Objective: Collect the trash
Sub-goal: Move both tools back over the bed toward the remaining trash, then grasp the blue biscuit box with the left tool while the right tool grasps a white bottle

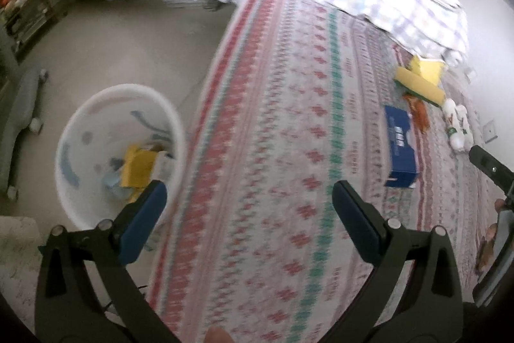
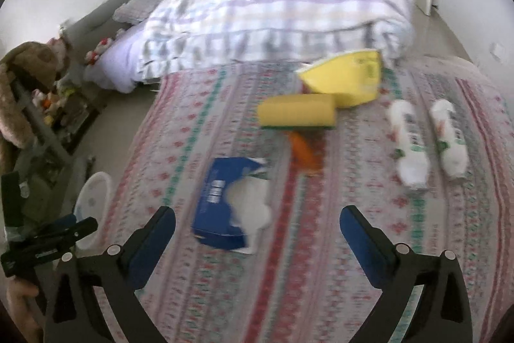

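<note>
The left gripper (image 1: 249, 192) hangs with its jaws spread wide and nothing between them, over the edge of the patterned bed cover (image 1: 289, 124), next to the white bin (image 1: 80, 192) standing on the floor beside the bed. Inside the bin lies a yellow packet (image 1: 139, 167) with some paler scraps under it; it sits just beyond the left finger's tip in the view, below it and not touching. The right gripper (image 2: 257, 222) is likewise wide open and holds nothing, poised above the bed cover (image 2: 353, 246). The blue box (image 2: 221, 201), torn with white showing at one side, lies flat on the cover just ahead of the left finger, slightly left of the jaw gap, apart from both pads. Further ahead lie an orange wrapper (image 2: 305, 155), a yellow roll (image 2: 297, 114) and a yellow bag (image 2: 347, 79), close together near the folded checked quilt (image 2: 273, 18). Two white bottles (image 2: 424, 143) lie side by side to the right, well apart from the jaws. Both views are motion-blurred, so fine detail on the labels cannot be read.
</note>
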Available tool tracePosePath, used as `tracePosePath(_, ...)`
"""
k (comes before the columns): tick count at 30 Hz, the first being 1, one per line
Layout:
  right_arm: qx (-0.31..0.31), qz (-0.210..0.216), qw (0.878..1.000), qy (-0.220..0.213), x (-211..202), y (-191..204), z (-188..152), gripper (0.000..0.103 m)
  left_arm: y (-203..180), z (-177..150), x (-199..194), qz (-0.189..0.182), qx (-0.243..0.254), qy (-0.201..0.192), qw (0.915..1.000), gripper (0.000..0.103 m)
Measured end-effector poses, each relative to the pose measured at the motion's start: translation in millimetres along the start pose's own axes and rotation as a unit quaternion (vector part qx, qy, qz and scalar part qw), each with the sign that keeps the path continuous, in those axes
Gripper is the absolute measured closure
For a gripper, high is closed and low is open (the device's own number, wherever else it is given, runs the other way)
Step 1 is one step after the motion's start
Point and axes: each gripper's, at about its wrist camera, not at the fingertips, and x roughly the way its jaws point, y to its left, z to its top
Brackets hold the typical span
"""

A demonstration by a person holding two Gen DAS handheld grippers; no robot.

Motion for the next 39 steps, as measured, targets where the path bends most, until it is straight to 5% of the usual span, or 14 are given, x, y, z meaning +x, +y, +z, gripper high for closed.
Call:
tracePosePath(18,0.091,-0.032,0.995,0.013,-13,-109,-8,0.0,-119,4,30,-0.045,0.052,0.002,0.9976,0.001)
tracePosePath(30,0.145,-0.043,0.988,0.01,-8,-153,1,0.0,-163,7,59,-0.075,0.054,-0.005,0.9957,0.003)
tracePosePath(36,0.165,-0.049,0.985,0.017,7,-161,7,0.0,-166,6,65,-0.091,0.055,-0.012,0.9943,0.05)
tracePosePath(39,0.16,-0.057,0.985,0.022,15,-159,11,0.0,-166,6,64,-0.103,0.054,-0.015,0.9931,0.053)
